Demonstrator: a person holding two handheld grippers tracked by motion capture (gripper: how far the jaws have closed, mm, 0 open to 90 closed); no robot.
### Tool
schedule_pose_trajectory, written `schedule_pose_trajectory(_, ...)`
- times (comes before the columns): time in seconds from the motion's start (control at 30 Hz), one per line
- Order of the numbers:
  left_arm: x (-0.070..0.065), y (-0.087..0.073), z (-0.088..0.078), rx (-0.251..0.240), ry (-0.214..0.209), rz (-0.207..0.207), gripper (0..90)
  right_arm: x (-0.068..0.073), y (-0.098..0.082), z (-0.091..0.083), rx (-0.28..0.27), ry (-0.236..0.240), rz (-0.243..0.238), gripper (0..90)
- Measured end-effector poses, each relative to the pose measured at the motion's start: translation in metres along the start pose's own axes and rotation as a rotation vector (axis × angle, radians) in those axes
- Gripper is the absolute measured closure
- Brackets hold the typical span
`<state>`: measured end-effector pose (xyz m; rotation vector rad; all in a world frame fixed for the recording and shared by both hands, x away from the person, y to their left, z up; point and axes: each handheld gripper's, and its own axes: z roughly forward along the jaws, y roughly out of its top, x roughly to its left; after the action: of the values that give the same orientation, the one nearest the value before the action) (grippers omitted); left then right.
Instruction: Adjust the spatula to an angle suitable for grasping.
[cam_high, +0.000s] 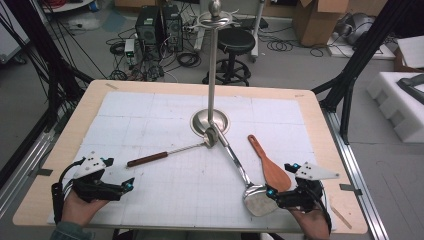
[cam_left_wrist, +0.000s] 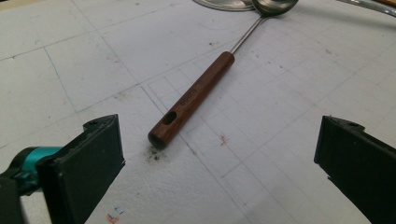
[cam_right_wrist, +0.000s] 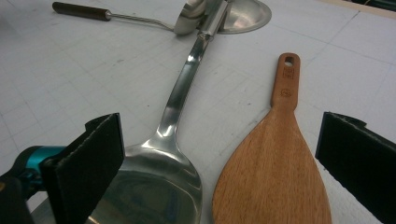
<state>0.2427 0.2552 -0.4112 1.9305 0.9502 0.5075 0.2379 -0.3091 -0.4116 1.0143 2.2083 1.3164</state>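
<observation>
Left gripper (cam_left_wrist: 219, 154) jaws released, the ladle's wooden handle (cam_left_wrist: 191, 100) just ahead between them; right gripper (cam_right_wrist: 219, 158) jaws released over steel spatula (cam_right_wrist: 159, 177) and wooden paddle (cam_right_wrist: 275, 172)

A wooden table (cam_high: 60, 145) has a white sheet (cam_high: 150, 115) on top. Far behind it, on the grey floor (cam_high: 280, 70), are a black stool (cam_high: 236, 42), black computer boxes (cam_high: 159, 25), tangled cables (cam_high: 145, 62) and cardboard boxes (cam_high: 320, 20).
</observation>
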Motion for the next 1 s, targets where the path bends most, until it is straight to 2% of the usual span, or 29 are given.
schedule_pose_trajectory(0.27, -0.001, 0.001, 0.000, -0.001, -0.005, 0.007, 1.8, -0.002, 0.005, -0.002, -0.018, 0.007, 0.003, 0.6)
schedule_pose_trajectory(0.47, -0.001, 0.002, 0.002, -0.003, -0.009, 0.011, 1.8, -0.007, 0.016, -0.001, -0.010, 0.017, 0.032, 0.6)
schedule_pose_trajectory(0.63, -0.001, 0.002, 0.003, -0.009, -0.010, 0.009, 1.7, -0.012, 0.031, 0.006, -0.012, 0.055, 0.057, 0.6)
schedule_pose_trajectory(0.67, -0.001, 0.002, 0.003, -0.010, -0.009, 0.008, 1.7, -0.014, 0.038, 0.011, 0.001, 0.076, 0.067, 0.6)
schedule_pose_trajectory(0.7, -0.001, 0.003, 0.003, -0.010, -0.011, 0.009, 1.7, -0.014, 0.038, 0.011, 0.001, 0.076, 0.067, 0.6)
schedule_pose_trajectory(0.73, -0.001, 0.003, 0.003, -0.011, -0.011, 0.009, 1.7, -0.015, 0.045, 0.015, 0.015, 0.085, 0.050, 0.6)
schedule_pose_trajectory(0.93, 0.000, 0.003, 0.004, -0.012, -0.017, 0.013, 1.8, -0.016, 0.064, 0.024, 0.033, 0.121, 0.056, 0.9)
schedule_pose_trajectory(1.0, 0.000, 0.004, 0.003, -0.013, -0.015, 0.014, 1.7, -0.016, 0.075, 0.031, 0.039, 0.138, 0.064, 6.3)
